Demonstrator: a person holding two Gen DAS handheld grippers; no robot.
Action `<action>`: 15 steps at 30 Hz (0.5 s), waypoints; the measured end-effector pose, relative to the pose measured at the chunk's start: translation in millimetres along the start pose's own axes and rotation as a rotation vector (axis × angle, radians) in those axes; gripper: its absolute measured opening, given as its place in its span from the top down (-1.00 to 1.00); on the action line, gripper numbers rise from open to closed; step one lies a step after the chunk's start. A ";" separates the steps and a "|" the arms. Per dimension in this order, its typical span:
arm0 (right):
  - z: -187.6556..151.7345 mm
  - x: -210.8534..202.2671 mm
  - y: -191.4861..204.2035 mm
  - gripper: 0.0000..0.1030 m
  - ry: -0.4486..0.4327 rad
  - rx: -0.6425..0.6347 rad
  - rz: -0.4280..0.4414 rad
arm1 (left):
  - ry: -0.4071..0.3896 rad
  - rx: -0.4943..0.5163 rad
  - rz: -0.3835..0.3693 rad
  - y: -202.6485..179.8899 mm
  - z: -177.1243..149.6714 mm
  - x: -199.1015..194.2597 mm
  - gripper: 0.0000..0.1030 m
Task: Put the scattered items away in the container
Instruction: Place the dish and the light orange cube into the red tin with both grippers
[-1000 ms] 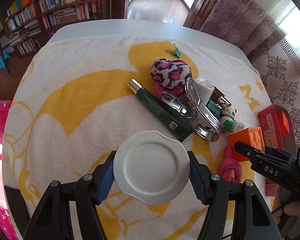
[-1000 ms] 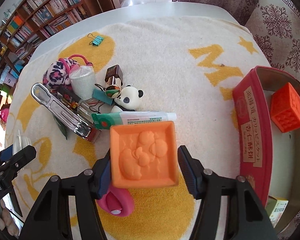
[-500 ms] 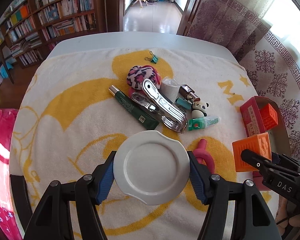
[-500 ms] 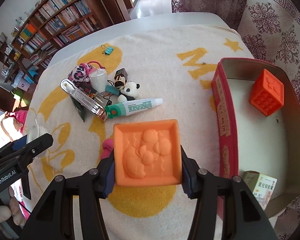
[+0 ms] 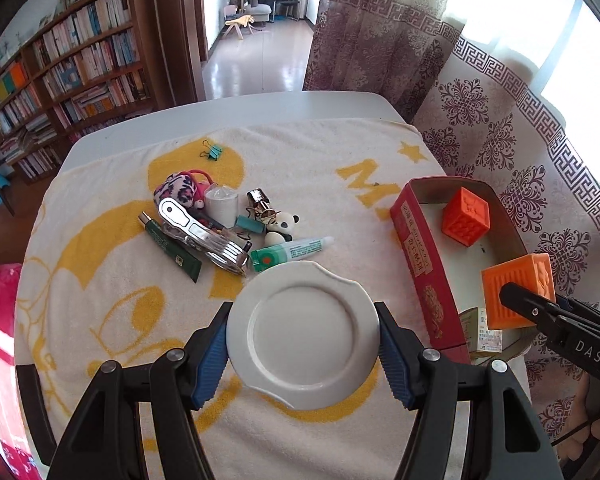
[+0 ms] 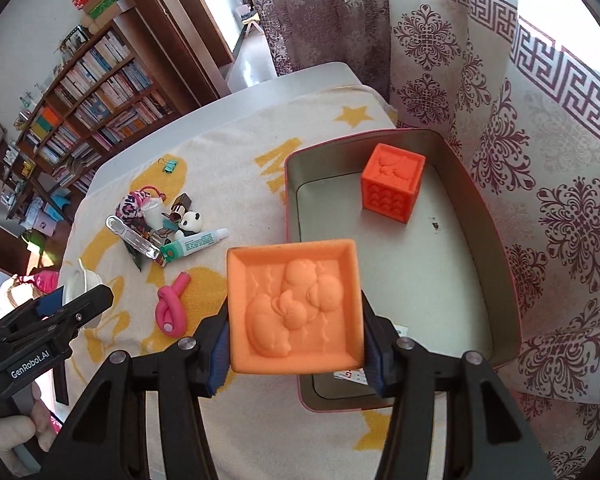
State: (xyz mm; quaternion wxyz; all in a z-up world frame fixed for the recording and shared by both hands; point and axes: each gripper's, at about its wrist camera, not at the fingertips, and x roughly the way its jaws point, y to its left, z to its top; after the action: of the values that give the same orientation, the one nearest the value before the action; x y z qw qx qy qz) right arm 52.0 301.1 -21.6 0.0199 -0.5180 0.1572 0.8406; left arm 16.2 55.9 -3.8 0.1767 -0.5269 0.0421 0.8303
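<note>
Red tin (image 6: 496, 248) mostly bare inside, orange cube (image 6: 392, 188) parked in far corner, small carton (image 5: 482, 330) at near end, clutter heap (image 5: 220, 224) well apart on the towel (image 5: 100, 280).

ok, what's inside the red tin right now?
Inside the red tin: one orange-red cube and a small carton at the near end. The held orange block covers part of the floor.

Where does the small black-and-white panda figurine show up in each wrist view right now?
Left wrist: the small black-and-white panda figurine sits centre-left, at the right end of the clutter pile, just above the white and green tube.
Right wrist: panda left of centre, same pile, above that tube.
Shared landmark: the red rectangular tin, to the panda's right in both.
</note>
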 end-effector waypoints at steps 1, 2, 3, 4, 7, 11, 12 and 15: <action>0.0 -3.5 -7.8 -0.11 -0.006 0.008 -0.005 | -0.004 0.009 -0.005 -8.3 0.8 -0.7 -0.32; 0.2 -6.4 -15.2 -0.11 -0.010 0.016 -0.009 | -0.006 0.016 -0.009 -15.8 1.4 -1.2 -0.32; 0.4 -9.2 -22.8 -0.11 -0.014 0.022 -0.013 | -0.009 0.025 -0.013 -23.0 2.1 -1.8 -0.32; 0.4 -11.7 -29.5 -0.11 -0.017 0.028 -0.016 | -0.012 0.033 -0.017 -31.1 2.5 -2.1 -0.32; -0.7 -18.9 -47.7 -0.11 -0.028 0.042 -0.027 | -0.016 0.056 -0.029 -52.7 4.3 -1.4 -0.32; -0.3 -25.6 -67.7 -0.11 -0.037 0.053 -0.036 | -0.015 0.084 -0.048 -78.1 7.4 1.9 -0.32; 0.4 -26.8 -72.1 -0.11 -0.040 0.056 -0.037 | -0.013 0.087 -0.056 -83.8 8.4 3.0 -0.32; 3.3 -30.3 -83.0 -0.11 -0.049 0.062 -0.042 | -0.012 0.104 -0.071 -101.5 13.1 6.7 -0.32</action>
State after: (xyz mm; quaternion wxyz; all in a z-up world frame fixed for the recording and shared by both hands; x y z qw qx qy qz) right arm 79.4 384.8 -13.8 0.0573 -0.4997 0.1717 0.8471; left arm 36.7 155.7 7.8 0.2337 -0.5133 0.0654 0.8232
